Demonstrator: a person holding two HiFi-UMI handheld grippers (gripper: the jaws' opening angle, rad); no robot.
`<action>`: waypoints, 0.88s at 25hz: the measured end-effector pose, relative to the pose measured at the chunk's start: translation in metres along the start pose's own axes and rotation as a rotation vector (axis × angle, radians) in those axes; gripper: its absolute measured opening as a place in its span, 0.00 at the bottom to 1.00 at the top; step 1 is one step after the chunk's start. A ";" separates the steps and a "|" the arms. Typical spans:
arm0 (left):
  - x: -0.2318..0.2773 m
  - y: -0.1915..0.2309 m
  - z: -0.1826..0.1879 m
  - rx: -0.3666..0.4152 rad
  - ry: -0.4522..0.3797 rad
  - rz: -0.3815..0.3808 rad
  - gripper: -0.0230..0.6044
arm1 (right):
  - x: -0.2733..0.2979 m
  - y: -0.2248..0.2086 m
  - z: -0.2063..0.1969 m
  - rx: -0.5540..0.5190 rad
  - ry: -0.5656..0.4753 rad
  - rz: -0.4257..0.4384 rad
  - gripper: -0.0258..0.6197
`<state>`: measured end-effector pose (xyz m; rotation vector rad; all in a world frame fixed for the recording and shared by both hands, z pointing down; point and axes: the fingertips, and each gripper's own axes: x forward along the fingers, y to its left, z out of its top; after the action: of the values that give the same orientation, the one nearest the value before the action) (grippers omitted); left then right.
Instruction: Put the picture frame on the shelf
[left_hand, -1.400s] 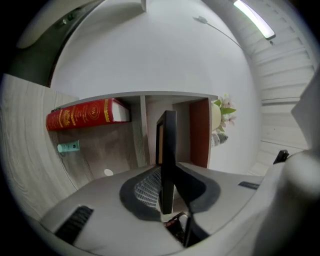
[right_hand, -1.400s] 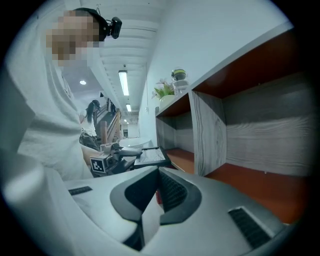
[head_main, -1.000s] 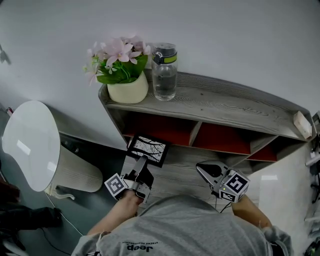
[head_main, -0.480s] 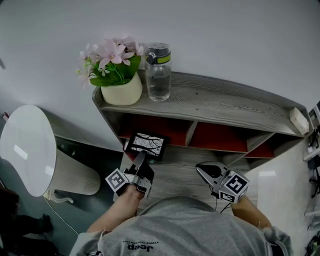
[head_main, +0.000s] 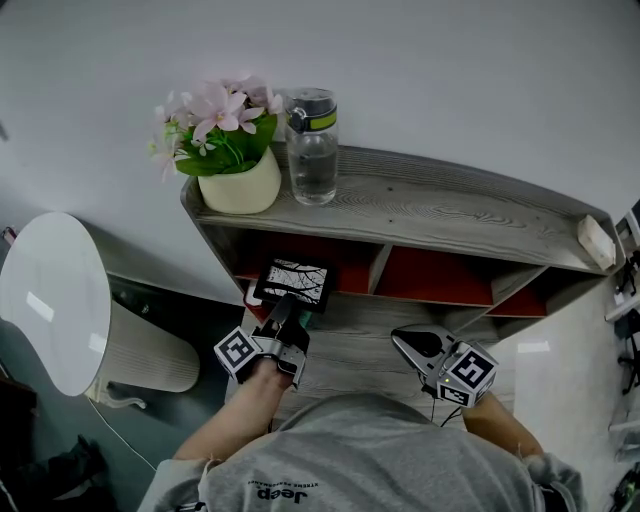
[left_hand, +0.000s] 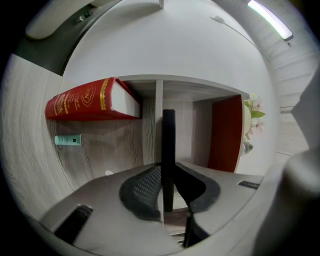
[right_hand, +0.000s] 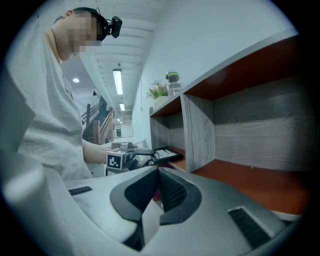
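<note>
The picture frame is black with a branch print, and my left gripper is shut on its near edge. It is held flat at the mouth of the shelf's lower left compartment. The left gripper view shows the frame edge-on as a dark bar clamped between the pads of the left gripper. My right gripper hovers in front of the middle compartment, jaws together with nothing in them. The right gripper view shows the right gripper closed, with the left gripper and the frame beyond it.
A flower pot and a water bottle stand on the shelf top, with a small white block at its right end. A red book and a teal tube lie in the left compartment. A white rounded stool stands at left.
My left gripper has carried the frame forward, towards the lower left compartment. The right gripper has stayed where it was.
</note>
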<state>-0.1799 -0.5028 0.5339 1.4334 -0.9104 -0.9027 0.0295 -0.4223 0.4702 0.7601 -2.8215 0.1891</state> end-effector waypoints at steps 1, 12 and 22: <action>0.001 0.000 0.000 0.002 -0.001 0.001 0.17 | 0.000 0.001 0.001 -0.003 0.002 0.002 0.07; 0.006 -0.012 -0.004 0.110 0.061 0.000 0.56 | 0.006 0.001 0.000 -0.008 0.008 0.031 0.07; -0.055 -0.016 -0.016 1.038 0.092 0.127 0.54 | 0.009 0.001 -0.007 0.002 0.020 0.045 0.07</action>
<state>-0.1868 -0.4448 0.5200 2.2132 -1.4798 -0.2176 0.0231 -0.4244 0.4791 0.6920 -2.8219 0.2051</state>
